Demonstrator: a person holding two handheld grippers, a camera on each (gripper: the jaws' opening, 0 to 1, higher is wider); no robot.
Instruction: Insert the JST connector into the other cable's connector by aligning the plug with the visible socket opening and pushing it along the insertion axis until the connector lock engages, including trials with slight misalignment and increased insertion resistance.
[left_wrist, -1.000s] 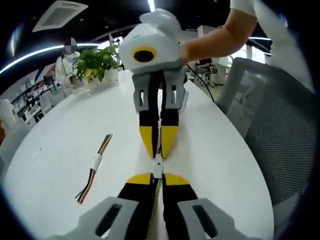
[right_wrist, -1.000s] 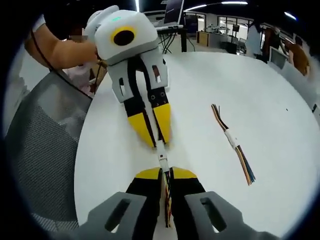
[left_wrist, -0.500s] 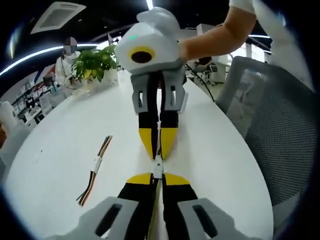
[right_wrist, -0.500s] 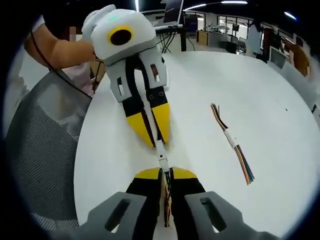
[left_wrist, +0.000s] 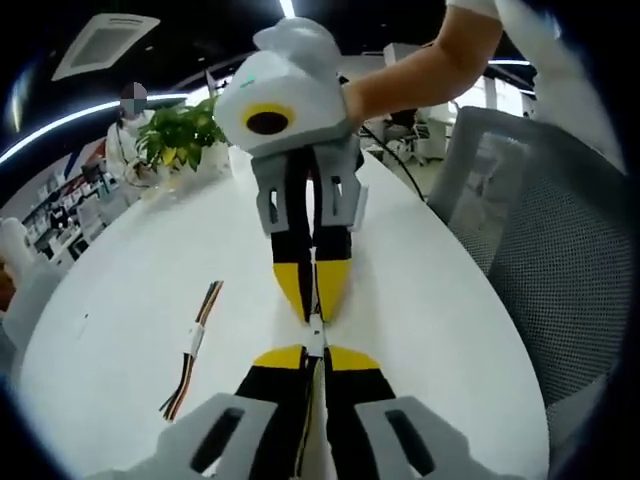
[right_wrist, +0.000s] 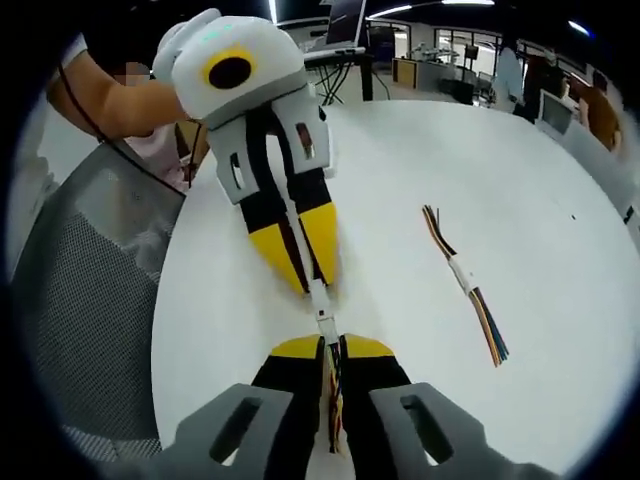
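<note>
Your left tongs and right tongs meet tip to tip above the white surface, each pinching its cable end; the white JST connector bridges them. Spare wired cable lies aside.

In the left gripper view, the left gripper rises from the bottom centre over the round white table, tip to tip with the right gripper coming down from the upper centre. The small white joined connectors sit between the two tips. A loose bundle of multicoloured wires with a white connector lies on the table at lower left. A green potted plant stands at the table's far edge, upper left, and a grey mesh chair is at right.

In the right gripper view, the right gripper is at bottom centre, the left gripper above it, the connectors between them, the wire bundle at right and the chair at left.
</note>
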